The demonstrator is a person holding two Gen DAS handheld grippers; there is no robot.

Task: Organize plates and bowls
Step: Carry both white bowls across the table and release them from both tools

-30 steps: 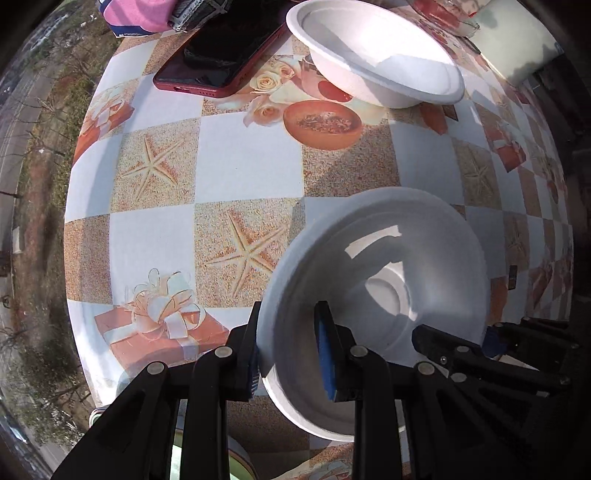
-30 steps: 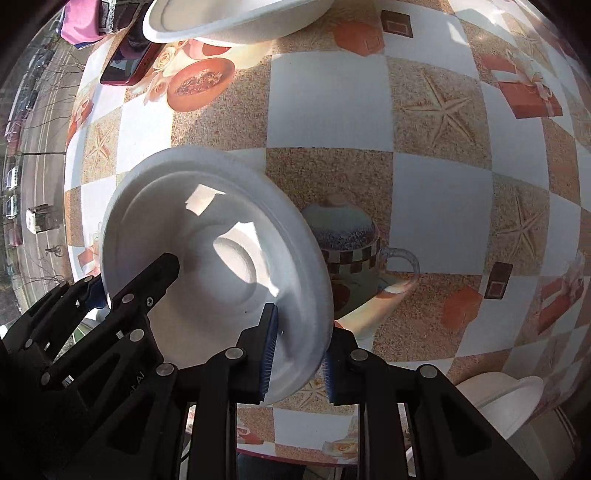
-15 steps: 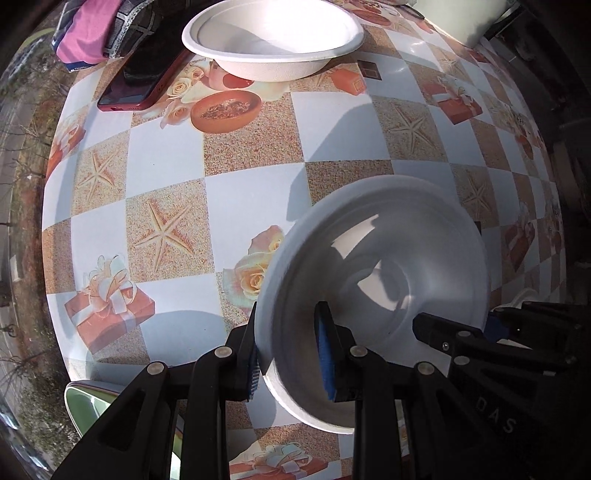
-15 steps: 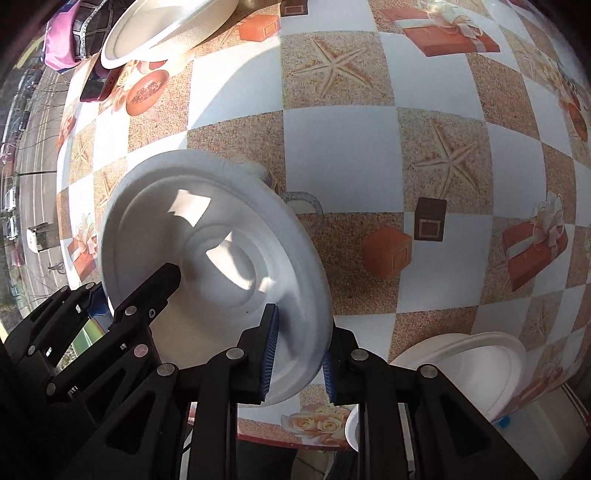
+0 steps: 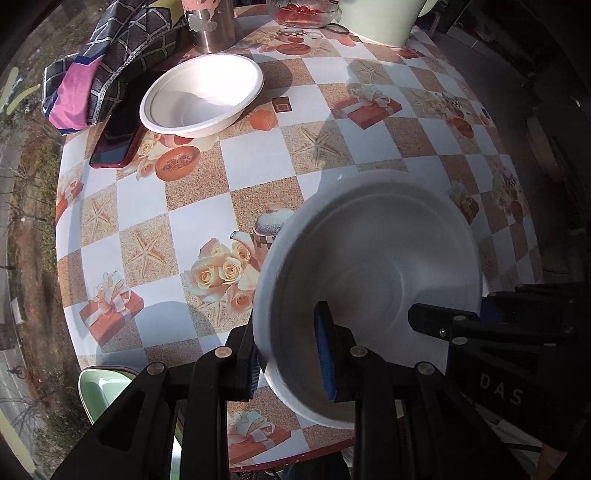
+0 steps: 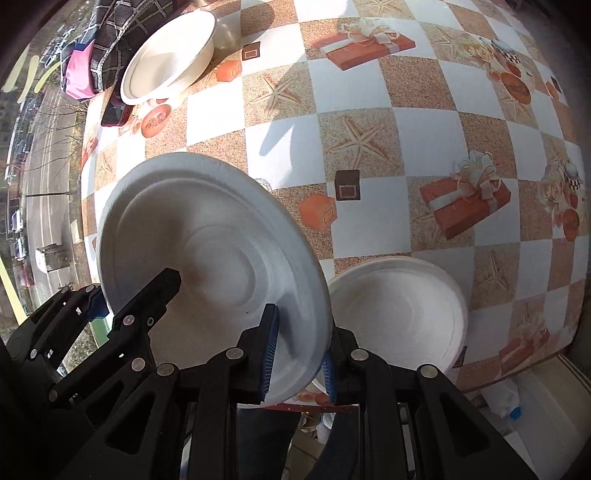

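A white paper bowl (image 5: 369, 266) hangs tilted above the checked tablecloth, held by both grippers at opposite sides of its rim. My left gripper (image 5: 290, 354) is shut on its left rim, one blue pad inside and one outside. My right gripper (image 6: 299, 350) is shut on the rim of the same bowl (image 6: 207, 251). A second white bowl (image 5: 203, 96) stands at the far left of the table. A third white bowl (image 6: 399, 306) sits near the table's front edge, just right of the held one.
A red-cased phone (image 5: 114, 144) and a checked and pink cloth (image 5: 92, 74) lie beside the far bowl. A metal cup (image 5: 210, 22) and a glass dish (image 5: 303, 11) stand at the back. A green plate (image 5: 107, 391) shows below the table's front-left edge.
Both grippers have lifted the held bowl and carried it toward the table's front edge. The far bowl has receded, and the third bowl has come fully into the right wrist view.
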